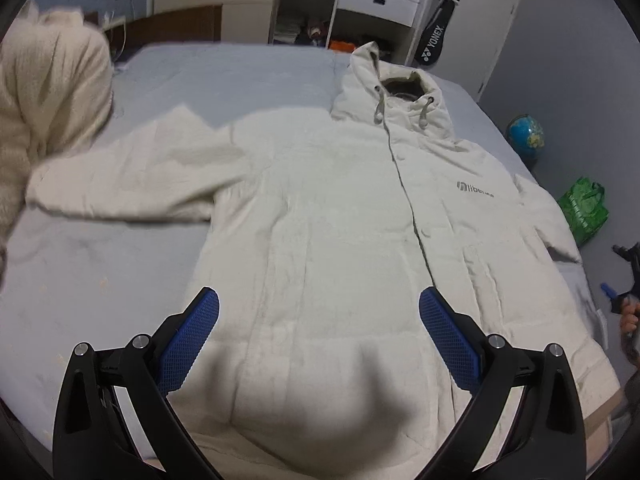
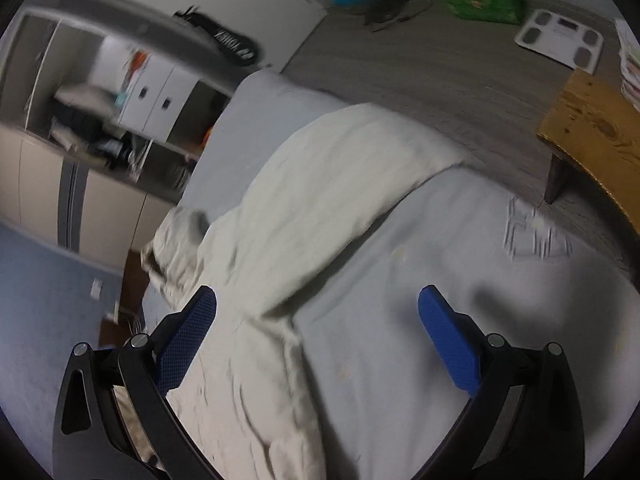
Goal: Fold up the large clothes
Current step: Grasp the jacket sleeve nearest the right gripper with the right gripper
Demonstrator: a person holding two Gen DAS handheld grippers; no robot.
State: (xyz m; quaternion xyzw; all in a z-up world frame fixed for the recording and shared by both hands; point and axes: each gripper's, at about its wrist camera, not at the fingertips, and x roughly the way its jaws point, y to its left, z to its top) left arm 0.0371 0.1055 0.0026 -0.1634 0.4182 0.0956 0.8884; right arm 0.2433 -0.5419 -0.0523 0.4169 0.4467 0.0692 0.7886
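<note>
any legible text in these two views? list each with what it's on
"YONEX": on the black racket bag hanging by the wardrobe; in the right wrist view the same bag shows it blurred and upside down.
"liber...": grey chest logo on the cream hooded jacket; the last letters are too blurred to read.
Bathroom scale: display too small to read.
Green bag: print unreadable.

Two wrist views over the bed (image 1: pixel 248 68)

My left camera sits low at the bed's foot, facing straight up it toward the shelf unit (image 1: pixel 344 0) beyond. My right camera tilts over the bed's right edge, close, facing the floor (image 2: pixel 440 76) beside it. Both catch the coat (image 1: pixel 320 208), globe (image 1: pixel 525 136) and green bag (image 1: pixel 584 204).
</note>
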